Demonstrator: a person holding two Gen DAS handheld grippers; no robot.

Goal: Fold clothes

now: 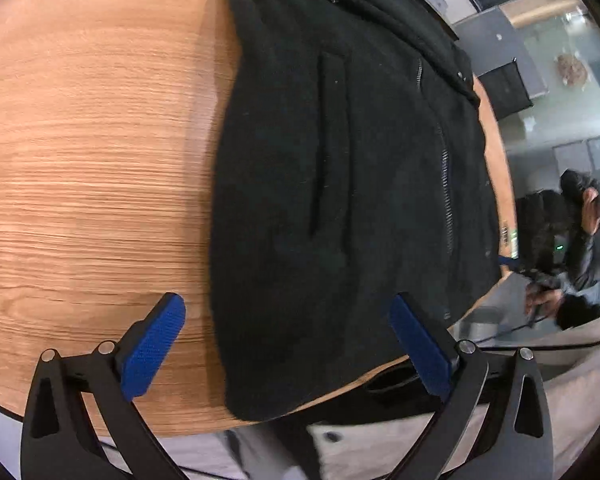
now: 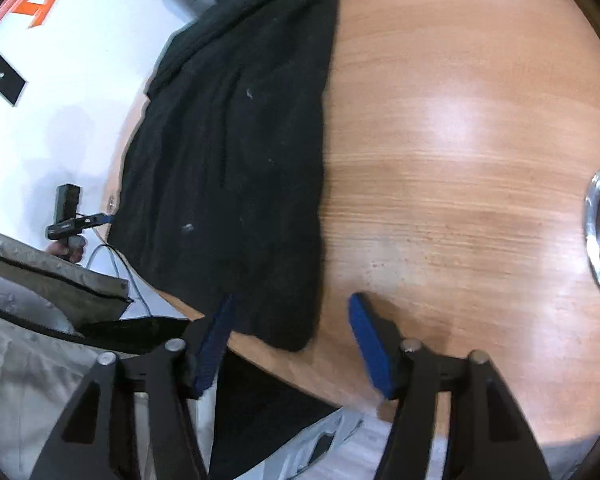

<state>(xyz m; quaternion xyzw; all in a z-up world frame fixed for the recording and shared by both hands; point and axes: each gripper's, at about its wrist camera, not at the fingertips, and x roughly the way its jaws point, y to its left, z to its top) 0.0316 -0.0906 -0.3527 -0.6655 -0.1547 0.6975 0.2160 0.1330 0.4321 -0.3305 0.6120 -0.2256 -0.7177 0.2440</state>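
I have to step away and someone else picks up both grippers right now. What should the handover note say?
Left gripper: open, nothing held, fingers straddling the near edge of the black jacket.
Right gripper: open, nothing held, fingers either side of the jacket's near corner.
Jacket lies spread on the wooden table, zipper side up, one edge at the table's rim.
Done: jacket laid out; no fold visible yet.
Left: grasp the near edge or corners and make the folds.

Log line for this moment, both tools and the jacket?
left tool: open over hem | right tool: open at corner | jacket: flat on table
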